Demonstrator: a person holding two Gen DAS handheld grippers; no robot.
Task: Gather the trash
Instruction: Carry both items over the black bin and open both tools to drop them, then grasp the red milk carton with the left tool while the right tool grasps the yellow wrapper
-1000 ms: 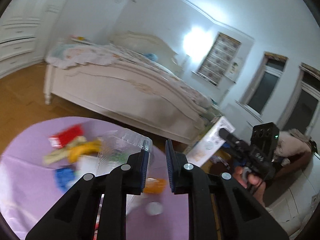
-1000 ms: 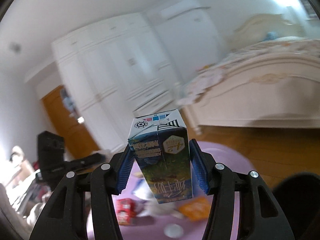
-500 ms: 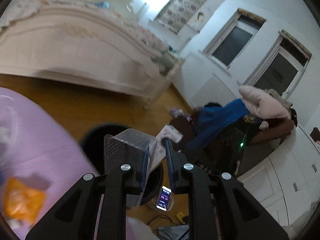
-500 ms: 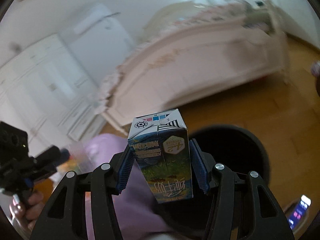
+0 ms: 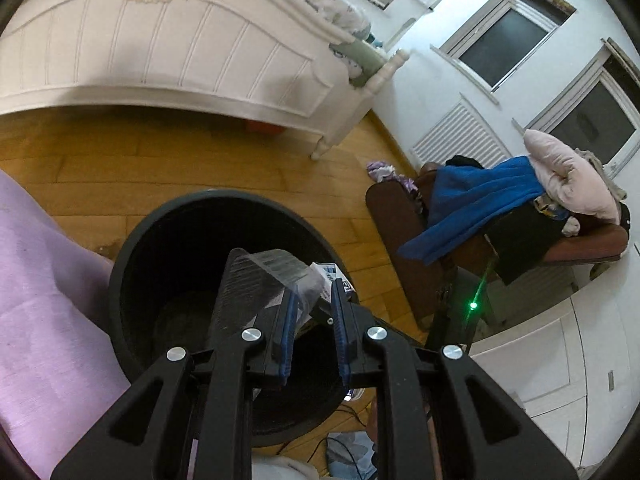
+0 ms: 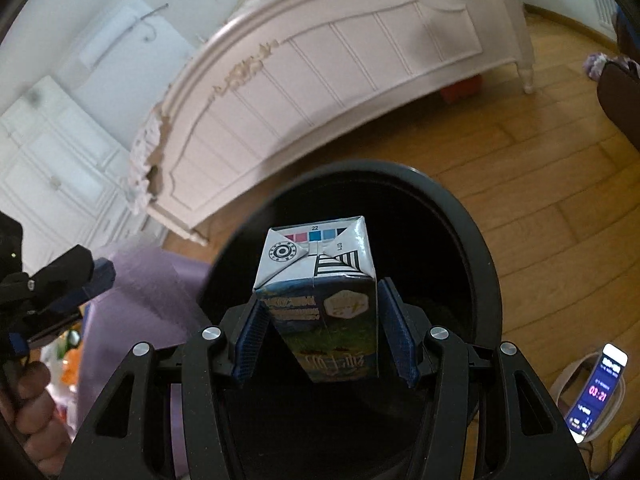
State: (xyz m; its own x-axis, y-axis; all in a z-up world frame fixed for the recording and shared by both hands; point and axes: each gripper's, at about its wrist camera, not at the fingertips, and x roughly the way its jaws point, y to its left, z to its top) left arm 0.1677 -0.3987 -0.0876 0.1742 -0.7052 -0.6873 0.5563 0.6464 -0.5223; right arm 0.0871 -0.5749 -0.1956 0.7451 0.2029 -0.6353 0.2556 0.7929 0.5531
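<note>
Swung both grippers off the purple-covered table [image 5: 44, 300] since a second ago, now angled down over the black bin [image 6: 472, 248]. Best to centre each item over the opening before letting go, clear of the rim. Left gripper [image 5: 312, 312] nearly pressed together, pinching clear plastic packaging [image 5: 260, 280]. Right gripper [image 6: 324, 332] about half spread, clamped on milk carton [image 6: 320, 304], hanging above bin mouth.

Black bin [image 6: 472, 240] mouth wide open directly below right tool [image 6: 324, 332], dark inside, nothing across rim. Purple-draped surface [image 5: 44, 300] touching bin wall, left of left tool [image 5: 312, 320]. Bare wooden floor [image 5: 120, 168] beyond bin. Bed footboard [image 5: 180, 48] further ahead. Cluttered armchair [image 5: 500, 220] right. Phone [image 6: 600, 384] on floor, lower right.
</note>
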